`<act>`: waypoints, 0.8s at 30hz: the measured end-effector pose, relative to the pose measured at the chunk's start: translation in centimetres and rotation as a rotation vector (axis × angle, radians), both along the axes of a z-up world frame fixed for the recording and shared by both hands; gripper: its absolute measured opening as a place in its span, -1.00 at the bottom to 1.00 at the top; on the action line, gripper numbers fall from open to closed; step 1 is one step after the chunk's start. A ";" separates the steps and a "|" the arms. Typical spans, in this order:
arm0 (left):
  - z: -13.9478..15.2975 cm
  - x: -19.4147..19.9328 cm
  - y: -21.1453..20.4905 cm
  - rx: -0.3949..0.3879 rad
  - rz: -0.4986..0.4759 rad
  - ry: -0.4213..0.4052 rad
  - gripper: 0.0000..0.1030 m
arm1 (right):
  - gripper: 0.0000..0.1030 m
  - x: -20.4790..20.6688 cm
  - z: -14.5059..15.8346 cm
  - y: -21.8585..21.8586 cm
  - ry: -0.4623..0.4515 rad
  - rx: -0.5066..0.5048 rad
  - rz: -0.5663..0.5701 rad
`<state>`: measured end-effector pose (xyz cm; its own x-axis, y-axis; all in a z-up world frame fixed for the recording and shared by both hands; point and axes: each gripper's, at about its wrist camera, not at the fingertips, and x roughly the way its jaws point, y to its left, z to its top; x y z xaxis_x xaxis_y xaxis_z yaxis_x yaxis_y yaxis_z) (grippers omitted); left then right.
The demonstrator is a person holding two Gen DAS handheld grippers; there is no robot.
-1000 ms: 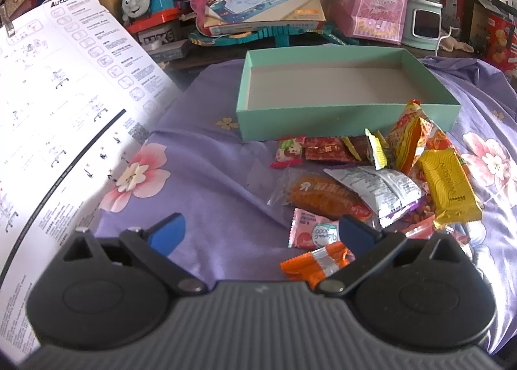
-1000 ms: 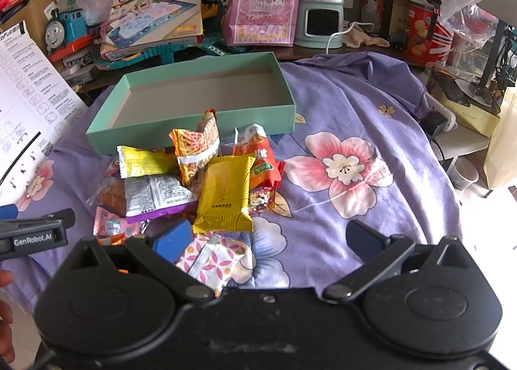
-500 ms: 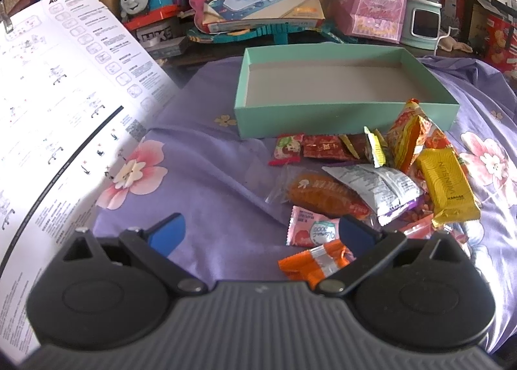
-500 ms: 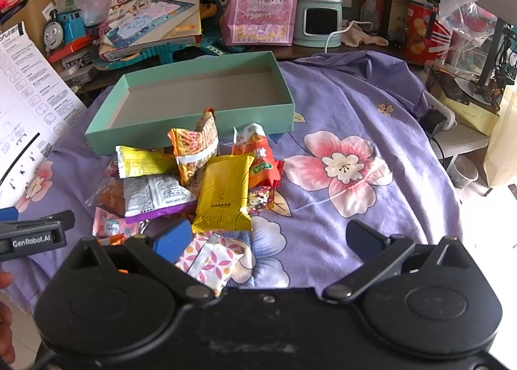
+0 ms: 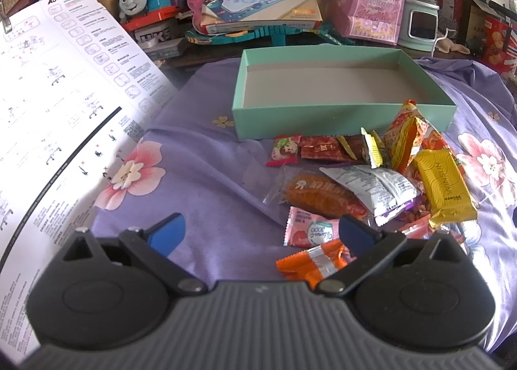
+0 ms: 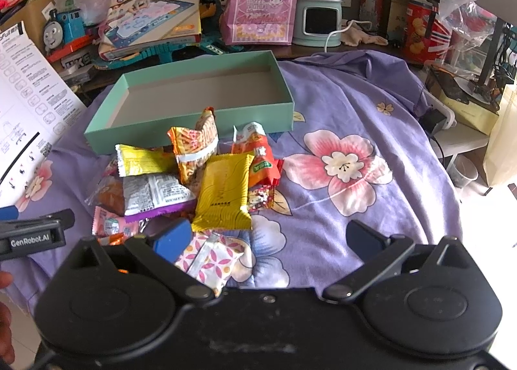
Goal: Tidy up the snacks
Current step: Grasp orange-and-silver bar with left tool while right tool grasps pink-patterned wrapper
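A: Purple floral cloth [image 6: 371,117] covers the work surface, with toys and cartons crowded behind it. Mint box [image 5: 339,116] sits at the far side, nothing inside. Snack pile [image 6: 194,176] lies on the cloth just in front of the box's near wall.

B: Grippers?

A: Left gripper [image 5: 260,229] has its jaws spread wide and holds nothing. Its right fingertip hangs over the pink candy [image 5: 308,232] and the orange wrapper [image 5: 311,261], both at the near edge of the pile. Right gripper [image 6: 269,237] is equally wide and empty; its left fingertip is beside the pink-patterned packet [image 6: 211,258], below the yellow packet [image 6: 226,190].

B: Change against the frames one second back?

A: Small. In the left wrist view the box and pile sit slightly lower-left and the instruction sheet [image 5: 58,85] shows more of its top. The right wrist view is nearly identical. No snack has moved.

B: Meaning for the task?

A: Judgement: sorting has not begun. All snacks are outside the box. The left gripper looks to be lining up on the near candies; a first pick seems close.
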<state>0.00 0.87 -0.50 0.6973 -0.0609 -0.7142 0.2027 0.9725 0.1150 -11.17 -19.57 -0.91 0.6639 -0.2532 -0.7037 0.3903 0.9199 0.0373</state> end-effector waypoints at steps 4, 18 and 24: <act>0.0 0.0 0.0 -0.002 0.000 -0.001 1.00 | 1.00 0.0 0.0 0.0 -0.001 -0.001 0.001; -1.5 -1.5 1.1 -0.024 -0.067 0.048 1.00 | 1.00 0.3 -2.5 0.7 0.056 0.039 0.070; -3.2 -1.2 0.9 -0.052 -0.059 0.165 1.00 | 0.81 0.9 -4.4 0.1 0.091 0.133 0.089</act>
<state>-1.19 1.80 -3.67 0.5647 -0.1379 -0.8137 0.2715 0.9621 0.0255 -10.26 -19.47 -5.34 0.6114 -0.0974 -0.7853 0.3151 0.9403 0.1287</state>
